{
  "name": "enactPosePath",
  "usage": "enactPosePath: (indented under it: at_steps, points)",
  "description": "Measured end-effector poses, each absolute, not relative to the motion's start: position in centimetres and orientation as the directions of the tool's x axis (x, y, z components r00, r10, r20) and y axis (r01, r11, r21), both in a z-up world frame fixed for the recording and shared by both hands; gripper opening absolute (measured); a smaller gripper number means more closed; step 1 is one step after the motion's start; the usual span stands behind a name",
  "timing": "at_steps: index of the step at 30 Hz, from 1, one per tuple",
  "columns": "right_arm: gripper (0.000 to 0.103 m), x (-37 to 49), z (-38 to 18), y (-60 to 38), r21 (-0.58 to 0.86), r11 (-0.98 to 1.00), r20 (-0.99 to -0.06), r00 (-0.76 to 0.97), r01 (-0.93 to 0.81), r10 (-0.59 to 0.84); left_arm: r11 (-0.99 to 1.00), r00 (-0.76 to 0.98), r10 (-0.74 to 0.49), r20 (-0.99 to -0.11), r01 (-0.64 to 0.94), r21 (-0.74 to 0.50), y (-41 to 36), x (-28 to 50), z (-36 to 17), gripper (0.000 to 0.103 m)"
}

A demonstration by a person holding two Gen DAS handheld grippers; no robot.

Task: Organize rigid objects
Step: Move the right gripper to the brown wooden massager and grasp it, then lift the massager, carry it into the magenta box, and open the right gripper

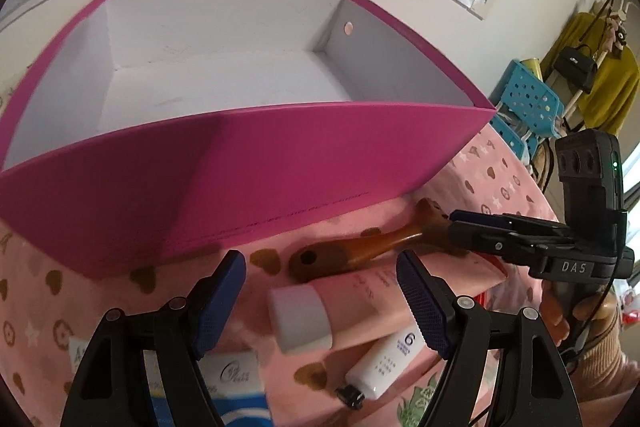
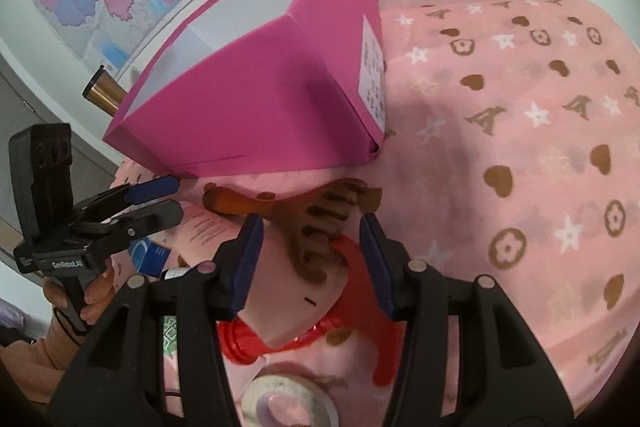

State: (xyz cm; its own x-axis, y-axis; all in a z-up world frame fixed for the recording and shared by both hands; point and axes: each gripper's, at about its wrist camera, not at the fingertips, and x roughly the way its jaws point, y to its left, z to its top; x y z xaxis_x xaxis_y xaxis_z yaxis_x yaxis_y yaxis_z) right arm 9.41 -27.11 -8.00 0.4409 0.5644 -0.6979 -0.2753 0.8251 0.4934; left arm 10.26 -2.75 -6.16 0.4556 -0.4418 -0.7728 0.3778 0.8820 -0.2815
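An empty magenta box with a white inside stands on the pink patterned cloth; it also shows in the right wrist view. In front of it lie a brown amber comb, a pink tube with a white cap and a small white tube. My left gripper is open above the pink tube's cap. My right gripper is open over the comb's teeth, with the pink tube's end and a red plastic item under it.
A blue and white packet lies at the near left. A round white lid lies near the right gripper's base. A brass cylinder pokes out behind the box. A map covers the wall; blue chairs stand beyond the table.
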Motion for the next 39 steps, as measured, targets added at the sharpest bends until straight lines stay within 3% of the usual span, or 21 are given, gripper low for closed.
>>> enactPosePath:
  at_steps: [12, 20, 22, 25, 27, 30, 34, 39]
  points:
    - [0.054, 10.3, -8.8, -26.8, 0.551, 0.776, -0.658, 0.413, -0.306, 0.630, 0.850, 0.360, -0.482, -0.799, 0.414, -0.326, -4.3, 11.7, -8.0, 0.079]
    - [0.054, 9.2, -7.1, -26.4, 0.631, 0.673, -0.520, 0.433, -0.386, 0.736, 0.845, 0.360, -0.483, -0.798, 0.432, -0.316, -4.5, 11.7, -8.1, 0.079]
    - [0.053, 9.3, -7.0, -25.5, 0.596, 0.699, -0.552, 0.431, -0.395, 0.714, 0.846, 0.361, -0.479, -0.800, 0.434, -0.311, -4.5, 11.7, -8.1, 0.079]
    - [0.039, 9.9, -7.3, -24.5, 0.552, 0.744, -0.609, 0.428, -0.376, 0.668, 0.849, 0.364, -0.474, -0.802, 0.431, -0.306, -4.5, 11.8, -8.1, 0.079]
    - [0.036, 10.0, -7.6, -24.6, 0.557, 0.744, -0.612, 0.424, -0.369, 0.668, 0.851, 0.366, -0.471, -0.803, 0.429, -0.304, -4.6, 11.8, -8.1, 0.079]
    - [0.033, 9.9, -7.5, -24.9, 0.571, 0.735, -0.600, 0.425, -0.366, 0.678, 0.853, 0.371, -0.465, -0.804, 0.432, -0.294, -4.7, 11.7, -8.0, 0.079]
    - [0.018, 8.9, -6.0, -25.2, 0.593, 0.686, -0.543, 0.420, -0.421, 0.727, 0.860, 0.419, -0.433, -0.798, 0.457, -0.227, -5.3, 10.7, -7.3, 0.078]
    - [0.016, 8.0, -4.1, -25.5, 0.580, 0.683, -0.526, 0.437, -0.444, 0.730, 0.862, 0.493, -0.389, -0.778, 0.492, -0.119, -6.1, 8.7, -5.8, 0.078]
